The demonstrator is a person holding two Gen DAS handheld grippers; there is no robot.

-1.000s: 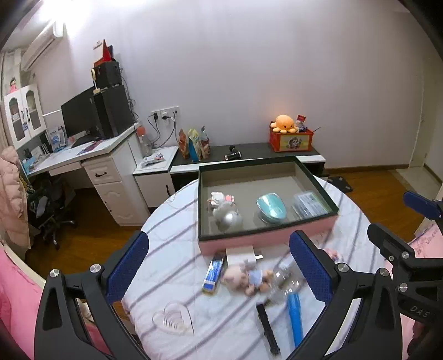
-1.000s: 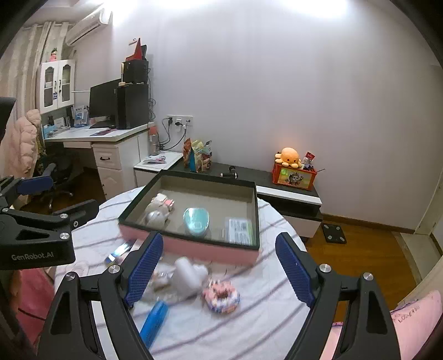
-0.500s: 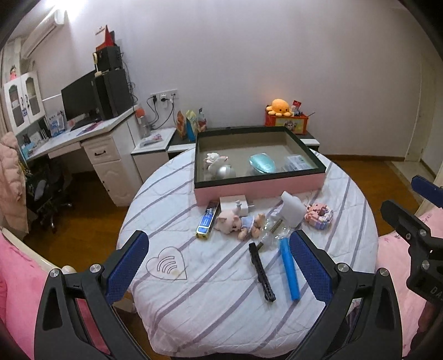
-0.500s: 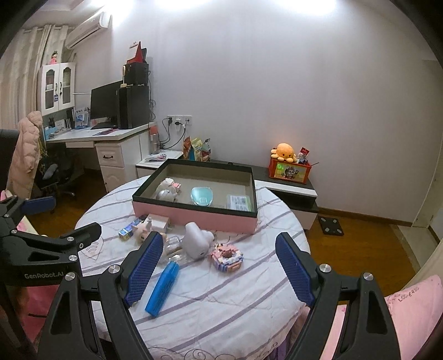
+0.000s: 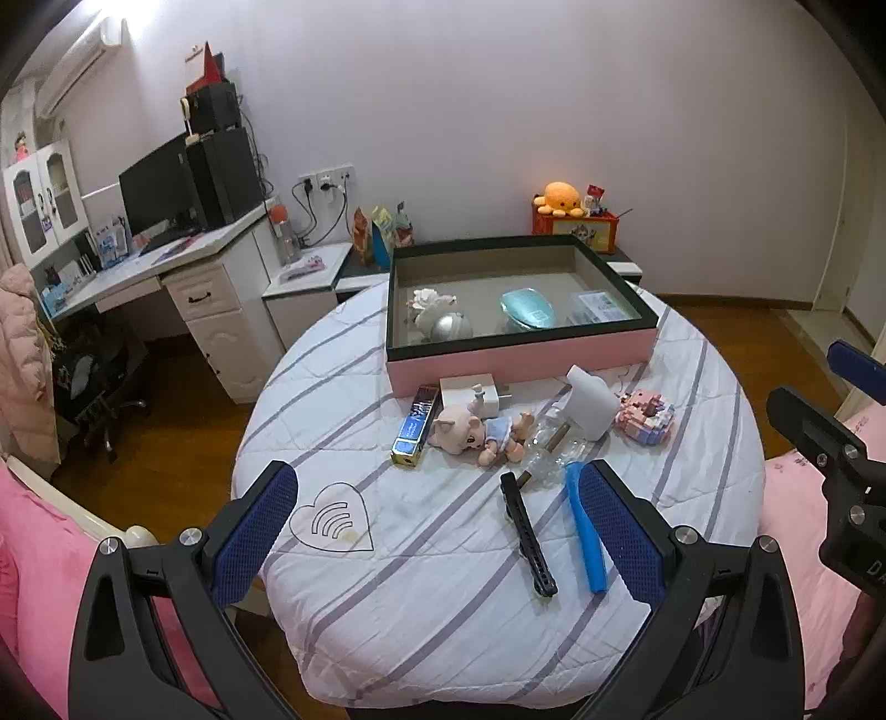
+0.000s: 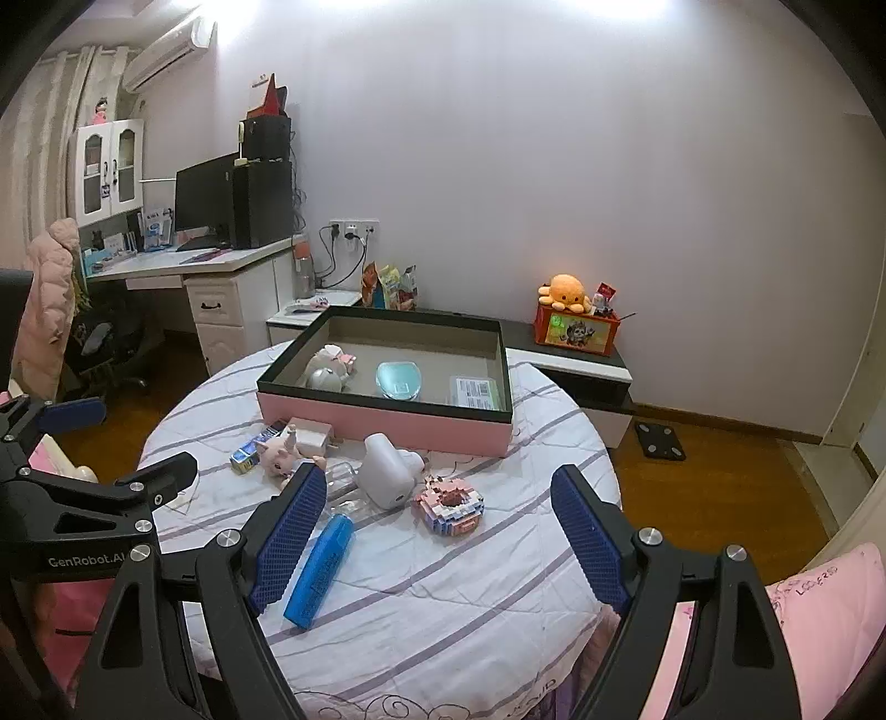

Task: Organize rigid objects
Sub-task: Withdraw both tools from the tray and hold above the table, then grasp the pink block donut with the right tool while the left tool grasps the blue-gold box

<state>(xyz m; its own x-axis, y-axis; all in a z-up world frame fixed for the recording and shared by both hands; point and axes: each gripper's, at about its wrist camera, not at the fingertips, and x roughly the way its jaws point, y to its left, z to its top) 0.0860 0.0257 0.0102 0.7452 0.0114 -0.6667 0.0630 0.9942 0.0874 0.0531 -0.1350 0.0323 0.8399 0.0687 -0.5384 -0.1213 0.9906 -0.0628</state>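
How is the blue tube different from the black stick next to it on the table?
The blue tube is thick and smooth; the black stick is thin, with holes along it. The tube is bright blue; the stick is black. Both lie flat on the striped cloth, outside the pink box, side by side.

Black claw (image 6: 440,534) arms, blue mesh pads (image 6: 288,534), silver screws.

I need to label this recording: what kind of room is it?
Probably a bedroom or home study: a white desk with a monitor, pink bedding beside the round table, and an air conditioner on the wall.
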